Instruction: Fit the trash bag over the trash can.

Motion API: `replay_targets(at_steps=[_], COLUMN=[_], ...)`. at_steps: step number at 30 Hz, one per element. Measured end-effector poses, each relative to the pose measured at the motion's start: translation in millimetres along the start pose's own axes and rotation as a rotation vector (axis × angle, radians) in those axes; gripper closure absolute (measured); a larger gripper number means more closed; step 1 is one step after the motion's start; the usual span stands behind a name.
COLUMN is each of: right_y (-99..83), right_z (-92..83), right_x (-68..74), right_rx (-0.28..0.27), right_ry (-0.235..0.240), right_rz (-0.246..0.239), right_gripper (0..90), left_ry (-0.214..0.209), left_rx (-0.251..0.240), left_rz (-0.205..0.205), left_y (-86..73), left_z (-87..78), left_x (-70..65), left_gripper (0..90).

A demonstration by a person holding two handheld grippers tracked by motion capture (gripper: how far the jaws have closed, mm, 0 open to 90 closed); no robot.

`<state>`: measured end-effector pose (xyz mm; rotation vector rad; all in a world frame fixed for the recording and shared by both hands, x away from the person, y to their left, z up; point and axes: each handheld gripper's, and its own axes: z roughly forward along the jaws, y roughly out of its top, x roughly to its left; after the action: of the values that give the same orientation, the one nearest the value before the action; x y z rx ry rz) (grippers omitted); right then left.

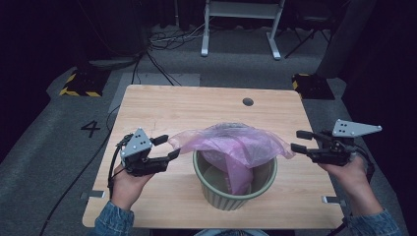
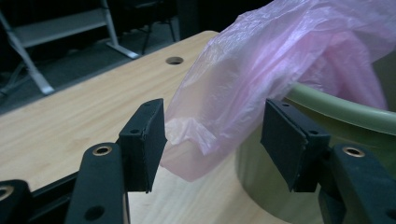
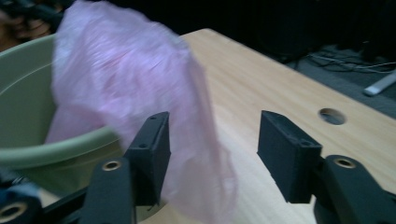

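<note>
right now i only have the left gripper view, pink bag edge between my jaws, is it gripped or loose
Observer: Loose. In the high view the left gripper stands open beside the pink plastic bag, clear of its edge.
Operator: and the other side
Observer: The right gripper is open too, just off the bag's right edge.
Operator: is the bag seated in the bin
Observer: Only partly. Its middle hangs down into the green waste bin, while the edges drape loosely over the rim on both sides.

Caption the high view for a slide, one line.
Both open claws, left claw and right claw, flank a pink plastic bag draped over a green bin on the wooden table.
</note>
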<state>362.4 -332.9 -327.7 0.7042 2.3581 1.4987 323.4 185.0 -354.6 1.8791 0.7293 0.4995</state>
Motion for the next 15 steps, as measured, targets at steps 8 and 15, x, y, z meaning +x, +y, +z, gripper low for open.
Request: replay_targets(at_steps=[8,15], right_y=[-1.9,-1.4], right_z=[9.5,27.4], right_x=[3.7,6.9], right_rx=[0.032,0.09], right_ry=[0.077,0.149], right_rz=[-0.002,-0.01], right_gripper=[40.4,76.1], left_ry=[-0.049,-0.163], left_rx=[0.019,0.041], left_rz=[-0.005,0.005], left_y=[6.7,11.8], left_z=[21.9,30.1], left_x=[18.3,14.3], left_gripper=[36.2,66.8])
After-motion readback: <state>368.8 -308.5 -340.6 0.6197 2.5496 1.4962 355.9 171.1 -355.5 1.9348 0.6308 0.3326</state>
